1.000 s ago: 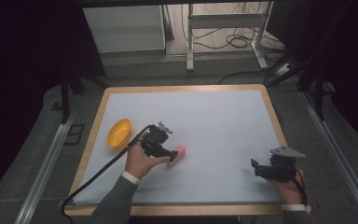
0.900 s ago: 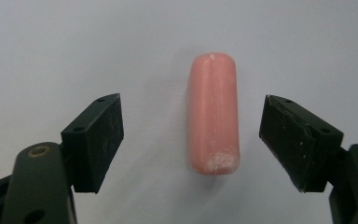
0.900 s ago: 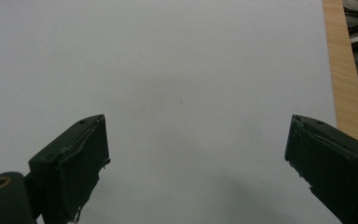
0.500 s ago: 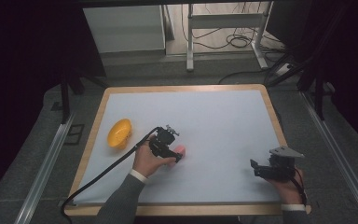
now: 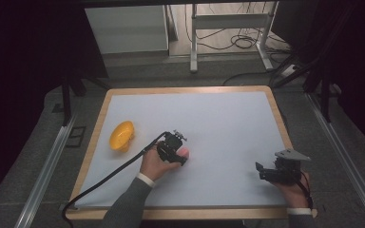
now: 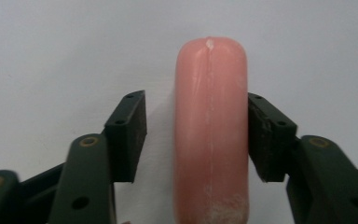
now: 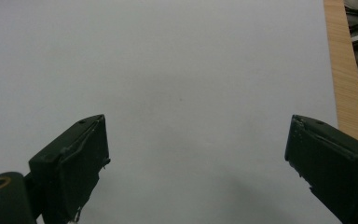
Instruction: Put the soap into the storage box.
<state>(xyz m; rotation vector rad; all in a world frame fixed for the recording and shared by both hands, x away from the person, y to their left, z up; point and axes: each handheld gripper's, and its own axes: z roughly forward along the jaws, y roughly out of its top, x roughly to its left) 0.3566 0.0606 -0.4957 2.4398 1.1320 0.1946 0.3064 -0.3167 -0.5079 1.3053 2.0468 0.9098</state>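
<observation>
Seen from the high view: left tongs (image 5: 179,153) set down near the middle of the white counter (image 5: 228,118), slightly left and toward the near edge, with a small pink patch of the sausage (image 5: 185,151) peeking out at their tip. Well apart to the left, near the wooden rim, a yellow bowl (image 5: 121,135), tilted on its side. Right tongs (image 5: 261,172) low over the near right part of the counter, far from sausage and bowl alike.

Made plain by the left gripper view, hidden from above: the sausage (image 6: 210,126) lying lengthwise between the jaws of the left tongs (image 6: 198,135), one jaw touching its side, the other standing off with a sliver of counter showing between. Spread, then, around the sausage and not yet pinching it.

In the right gripper view: right tongs (image 7: 196,154) spread wide over bare white surface, wooden edge at the upper right.

Left hand (image 5: 156,164) wrapped around the handle from behind, grey sleeve reaching in from the bottom edge, black cable trailing back to the near left corner. Right hand (image 5: 294,187) gripping from below, jaws aimed leftward across the counter.
</observation>
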